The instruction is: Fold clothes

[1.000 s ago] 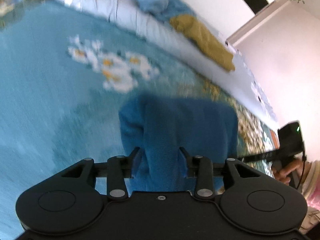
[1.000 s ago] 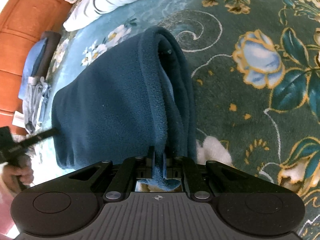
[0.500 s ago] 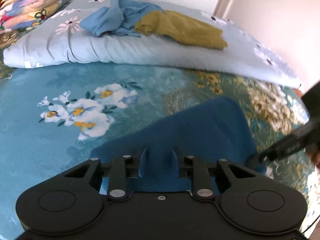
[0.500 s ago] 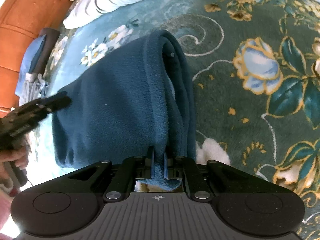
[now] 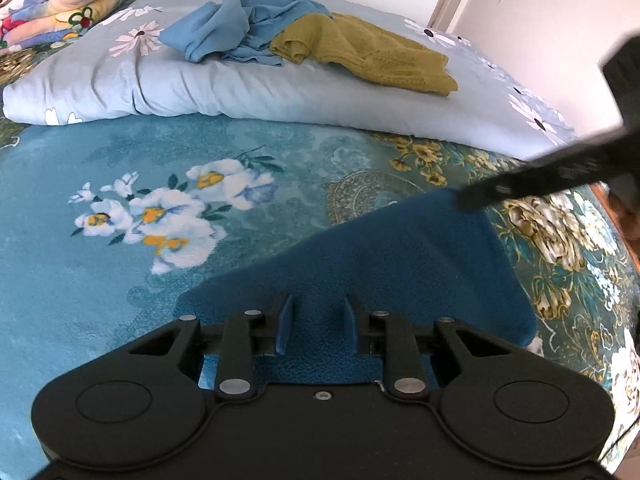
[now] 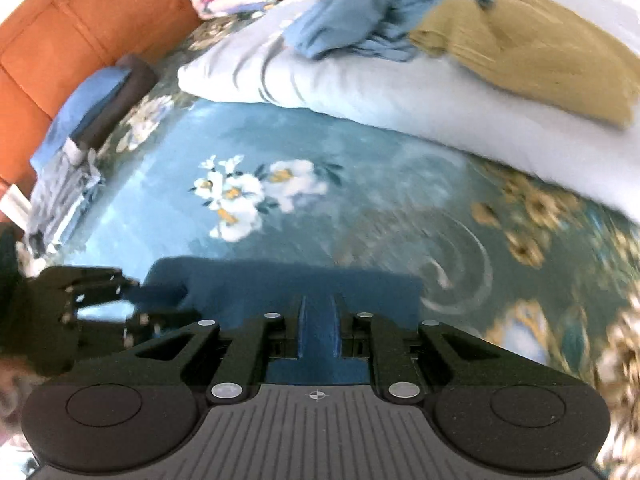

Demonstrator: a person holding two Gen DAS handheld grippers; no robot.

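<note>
A dark blue fleece garment [image 5: 400, 260] lies folded on the teal flowered bedspread [image 5: 80, 280]. My left gripper [image 5: 316, 300] is shut on its near edge, a thick fold filling the space between the fingers. The right wrist view shows the same left gripper [image 6: 168, 298] clamped on the left corner of the fleece [image 6: 260, 284]. My right gripper [image 6: 318, 300] has a strip of fleece between its narrow jaws, which are opening. In the left wrist view the right gripper [image 5: 464, 198] reaches in from the right and meets the far corner of the fleece.
A pale blue daisy quilt [image 5: 280, 96] lies bunched across the back, with a light blue garment [image 5: 240, 28] and a mustard knit [image 5: 368, 52] on it. Folded flowery blankets [image 5: 52, 4] sit far left. An orange headboard [image 6: 60, 40] and stacked clothes [image 6: 92, 112] are at the left.
The left jaws narrowed onto the fleece and that view rolled level. The right gripper rose and rolled; the fleece, earlier a long draped fold ahead, now shows as a short band.
</note>
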